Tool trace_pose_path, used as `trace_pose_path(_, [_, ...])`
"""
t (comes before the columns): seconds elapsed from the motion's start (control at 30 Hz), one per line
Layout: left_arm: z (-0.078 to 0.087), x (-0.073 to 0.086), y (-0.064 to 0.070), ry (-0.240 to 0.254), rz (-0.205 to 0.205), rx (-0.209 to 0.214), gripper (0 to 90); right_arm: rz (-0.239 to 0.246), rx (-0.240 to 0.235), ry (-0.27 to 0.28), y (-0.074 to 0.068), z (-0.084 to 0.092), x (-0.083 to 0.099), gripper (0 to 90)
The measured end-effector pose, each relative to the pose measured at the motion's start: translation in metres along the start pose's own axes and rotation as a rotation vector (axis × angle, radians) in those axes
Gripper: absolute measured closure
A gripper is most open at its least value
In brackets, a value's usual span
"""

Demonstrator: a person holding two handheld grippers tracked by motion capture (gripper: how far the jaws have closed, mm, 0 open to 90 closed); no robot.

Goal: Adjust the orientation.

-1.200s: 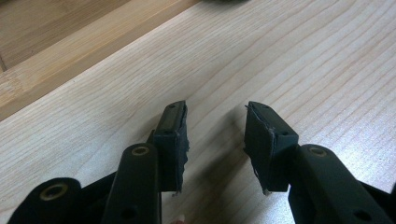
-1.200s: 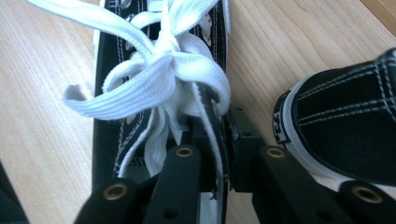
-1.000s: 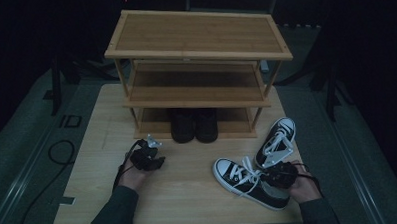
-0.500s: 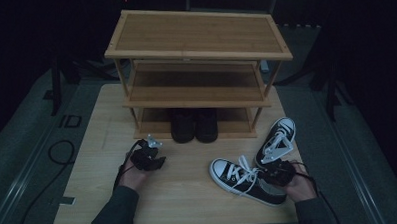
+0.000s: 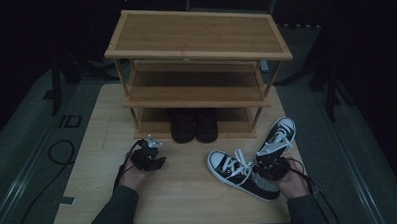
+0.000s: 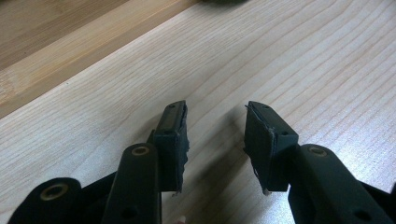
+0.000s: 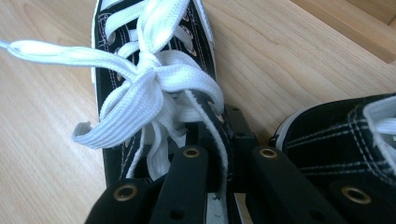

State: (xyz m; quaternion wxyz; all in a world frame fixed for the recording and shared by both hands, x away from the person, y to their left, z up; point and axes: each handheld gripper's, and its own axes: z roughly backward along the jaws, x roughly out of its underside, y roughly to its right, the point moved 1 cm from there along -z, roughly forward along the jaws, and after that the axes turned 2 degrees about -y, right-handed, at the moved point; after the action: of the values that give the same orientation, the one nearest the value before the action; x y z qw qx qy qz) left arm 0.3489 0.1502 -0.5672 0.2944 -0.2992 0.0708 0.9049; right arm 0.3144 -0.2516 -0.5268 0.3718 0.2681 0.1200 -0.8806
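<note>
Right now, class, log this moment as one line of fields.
left hand-held gripper: open, empty, over table | right hand-held gripper: shut on near sneaker collar | far sneaker: beside

A three-tier bamboo shoe rack (image 5: 199,52) and two black-and-white sneakers (image 5: 241,174) (image 5: 277,137) are carried by the pale wooden worktop (image 5: 97,145).

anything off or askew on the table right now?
The two black-and-white sneakers aren't paired: the near sneaker lies angled across the table, its collar pinched by the right gripper, while the far sneaker points toward the rack. The left gripper's pads look frayed at the edges.
</note>
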Motion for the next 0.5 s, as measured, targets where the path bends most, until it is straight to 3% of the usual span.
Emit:
trace_pose_path(0.27, [0.0,0.0,0.0,0.002,0.002,0.005,59.4,-0.022,0.03,0.01,-0.001,-0.003,-0.012,88.1])
trace_pose_path(0.5, [-0.001,0.0,0.0,0.003,0.006,0.012,59.4,-0.077,0.05,0.02,-0.002,-0.009,-0.02,88.0])
